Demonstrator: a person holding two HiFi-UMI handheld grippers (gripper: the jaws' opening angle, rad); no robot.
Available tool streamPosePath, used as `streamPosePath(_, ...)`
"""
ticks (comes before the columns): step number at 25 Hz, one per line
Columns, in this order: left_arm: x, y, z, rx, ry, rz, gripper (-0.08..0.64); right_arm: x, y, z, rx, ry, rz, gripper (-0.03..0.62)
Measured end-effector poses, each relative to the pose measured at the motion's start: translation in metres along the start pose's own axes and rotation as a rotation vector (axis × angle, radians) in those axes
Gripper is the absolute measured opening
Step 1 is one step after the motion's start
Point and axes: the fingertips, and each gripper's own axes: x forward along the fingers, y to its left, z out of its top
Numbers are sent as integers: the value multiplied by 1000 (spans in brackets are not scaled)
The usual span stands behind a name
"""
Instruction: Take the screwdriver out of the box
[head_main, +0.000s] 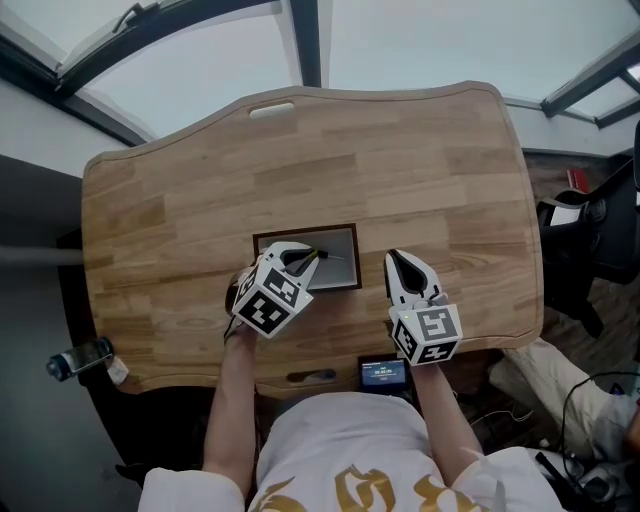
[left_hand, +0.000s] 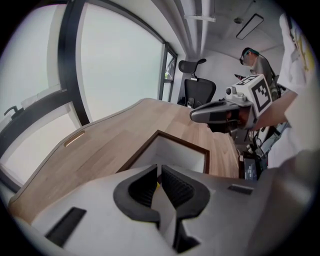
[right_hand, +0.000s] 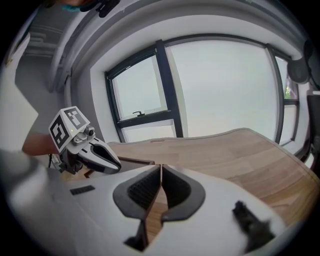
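Note:
A shallow box (head_main: 345, 281) with a dark brown rim and grey inside lies at the middle of the wooden table (head_main: 200, 200). My left gripper (head_main: 309, 257) leans over the box's near left corner, shut on the screwdriver (head_main: 338, 256). Its thin shaft pokes rightward from the tips over the box floor. In the left gripper view a yellow sliver of the screwdriver (left_hand: 158, 186) shows between the closed pads of the left gripper (left_hand: 159, 170), with the box (left_hand: 172, 152) just beyond. My right gripper (head_main: 397, 258) hovers to the right of the box, shut and empty (right_hand: 161, 167).
A small device with a lit screen (head_main: 383, 374) sits at the table's near edge. A slot (head_main: 272, 109) is cut near the far edge. An office chair (head_main: 590, 240) stands off the table's right side. Windows lie beyond the table.

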Motion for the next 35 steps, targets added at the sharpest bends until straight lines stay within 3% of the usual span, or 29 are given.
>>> streamPosePath(4, 10, 1, -4, 15, 52, -24, 85, 6, -3, -4, 14, 17, 8, 32)
streamPosePath(10, 21, 1, -9, 70, 123, -51, 104, 11, -4, -6, 17, 30, 15, 32)
streamPosePath(29, 55, -7, -32, 215, 306, -116, 124, 17, -15, -23, 41, 74, 20, 32)
streamPosePath(35, 58, -8, -34, 217, 325, -130, 129, 21, -14, -24, 40, 82, 28, 32)
